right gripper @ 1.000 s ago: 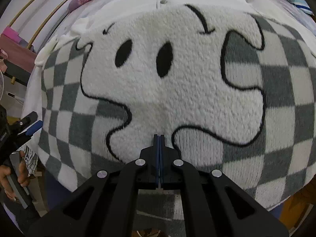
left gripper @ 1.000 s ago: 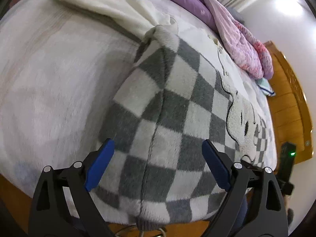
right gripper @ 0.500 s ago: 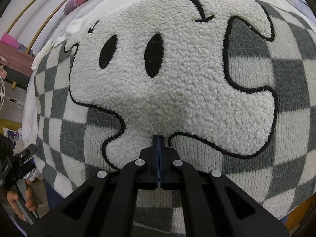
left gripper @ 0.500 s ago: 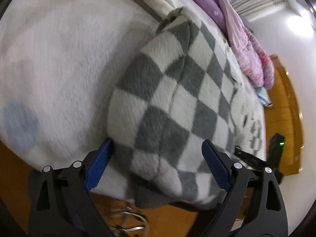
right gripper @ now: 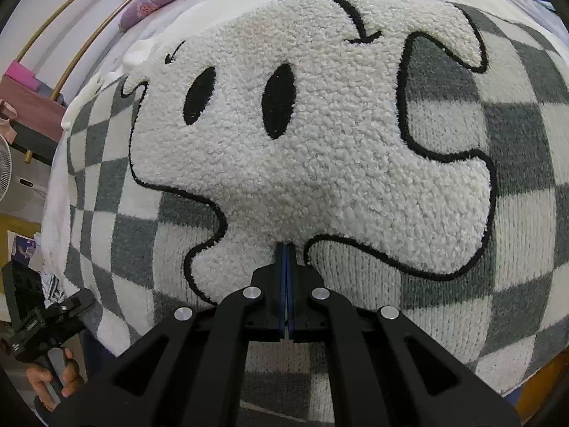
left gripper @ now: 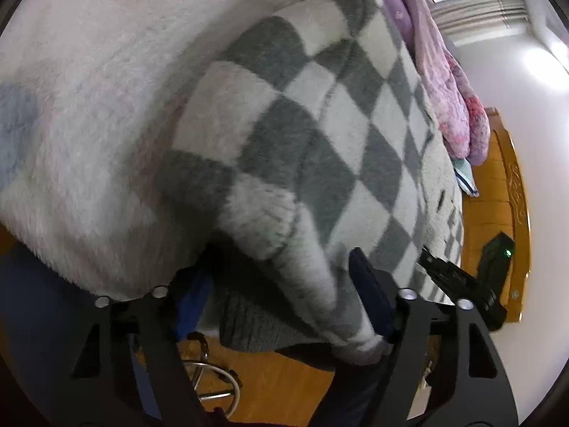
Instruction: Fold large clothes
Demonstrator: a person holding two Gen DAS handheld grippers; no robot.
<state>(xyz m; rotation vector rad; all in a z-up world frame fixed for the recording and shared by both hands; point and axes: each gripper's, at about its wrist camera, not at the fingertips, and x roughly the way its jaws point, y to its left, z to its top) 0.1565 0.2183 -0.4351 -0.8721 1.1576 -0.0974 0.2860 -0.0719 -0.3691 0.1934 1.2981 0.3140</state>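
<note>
A grey-and-white checked sweater point(left gripper: 320, 124) with a fleecy white ghost face point(right gripper: 320, 163) lies flat on the bed. Its ribbed bottom corner point(left gripper: 270, 323) hangs over the bed's edge. My left gripper point(left gripper: 281, 299) straddles that corner and its jaws are closing. The right blue pad point(left gripper: 370, 295) touches the cloth, while the left pad point(left gripper: 192, 302) still stands off it. My right gripper point(right gripper: 285, 249) is shut, with its tips pressed down on the sweater at the ghost patch's lower edge. A hand point(right gripper: 53, 384) holding the left tool shows at the lower left of the right wrist view.
A white fleece blanket point(left gripper: 89, 89) covers the bed. A purple and pink quilt point(left gripper: 444, 71) is bunched along its far side. Wooden floor point(left gripper: 284, 373) and a metal ring point(left gripper: 213, 380) lie below the edge. A fan point(right gripper: 5, 167) stands at the left.
My left gripper has dropped from above the sweater to its hanging bottom corner, and its jaws have narrowed around the hem. The right gripper has stayed shut on the ghost patch.
</note>
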